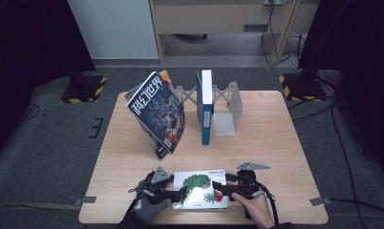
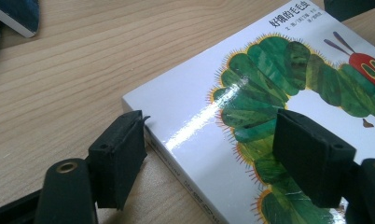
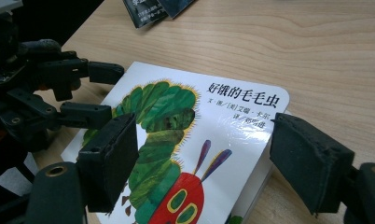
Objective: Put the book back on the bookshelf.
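A white board book (image 1: 199, 188) with a green caterpillar on its cover lies flat near the table's front edge. My left gripper (image 1: 180, 193) is at the book's left end. In the left gripper view its jaws (image 2: 204, 154) stand apart: one beside the book's (image 2: 199, 102) side edge near a corner, the other over the cover. My right gripper (image 1: 218, 188) is at the book's right end. In its own view the jaws (image 3: 204, 158) straddle a corner of the book (image 3: 237, 100), one over the cover and one beside the edge. Neither visibly clamps it.
Several magazines (image 1: 156, 112) lean in a stack at the table's middle left. A blue and white book (image 1: 206, 105) stands upright against a grey book stand (image 1: 226, 102). Bare wooden table (image 1: 276, 138) lies to the right. Floor cables run at the right.
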Action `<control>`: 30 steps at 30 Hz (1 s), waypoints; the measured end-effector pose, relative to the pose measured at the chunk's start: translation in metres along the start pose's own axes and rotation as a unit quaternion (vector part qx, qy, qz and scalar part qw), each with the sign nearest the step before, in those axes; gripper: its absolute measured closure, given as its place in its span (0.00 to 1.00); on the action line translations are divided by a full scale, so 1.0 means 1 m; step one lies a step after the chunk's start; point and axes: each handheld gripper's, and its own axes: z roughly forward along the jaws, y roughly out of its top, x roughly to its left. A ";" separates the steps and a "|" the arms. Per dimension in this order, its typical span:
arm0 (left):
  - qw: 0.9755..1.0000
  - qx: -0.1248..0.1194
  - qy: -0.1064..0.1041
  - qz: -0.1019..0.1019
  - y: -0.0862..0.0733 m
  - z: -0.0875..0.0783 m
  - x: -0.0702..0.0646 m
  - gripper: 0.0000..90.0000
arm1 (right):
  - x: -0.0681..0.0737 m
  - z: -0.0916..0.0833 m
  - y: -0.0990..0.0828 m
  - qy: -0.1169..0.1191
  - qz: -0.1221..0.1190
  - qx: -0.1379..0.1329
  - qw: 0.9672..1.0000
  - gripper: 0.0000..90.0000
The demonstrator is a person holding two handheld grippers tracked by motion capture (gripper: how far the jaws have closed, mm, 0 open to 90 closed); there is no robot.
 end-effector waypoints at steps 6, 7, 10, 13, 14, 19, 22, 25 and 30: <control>1.000 -0.008 -0.006 -0.006 -0.001 0.000 0.002 0.24 | 0.001 -0.001 0.002 0.004 0.002 -0.009 1.000 0.26; 1.000 -0.008 -0.007 -0.006 -0.001 0.000 0.002 0.24 | 0.001 -0.002 0.002 0.005 0.004 -0.012 1.000 0.26; 1.000 -0.010 -0.008 -0.004 -0.001 0.000 0.001 0.21 | 0.002 -0.002 0.003 0.009 0.003 -0.023 1.000 0.26; 1.000 -0.012 -0.011 -0.001 -0.002 0.000 0.001 0.19 | 0.003 -0.002 0.004 0.014 0.009 -0.029 0.999 0.26; 1.000 -0.011 -0.011 -0.001 -0.002 0.000 0.001 0.19 | 0.003 -0.002 0.003 0.016 0.016 -0.033 0.999 0.26; 1.000 -0.010 -0.010 -0.006 -0.003 -0.001 0.001 0.18 | 0.003 -0.001 0.003 0.020 0.025 -0.044 0.999 0.24; 1.000 -0.008 -0.009 -0.007 -0.003 -0.001 0.000 0.17 | 0.003 0.001 0.002 0.017 0.026 -0.043 0.999 0.23; 1.000 -0.009 -0.009 -0.010 -0.003 0.000 -0.001 0.16 | 0.003 0.001 0.001 0.019 0.035 -0.044 0.998 0.23; 1.000 -0.011 -0.007 -0.017 -0.005 -0.002 -0.002 0.15 | -0.003 0.001 0.003 0.042 0.079 -0.058 0.994 0.25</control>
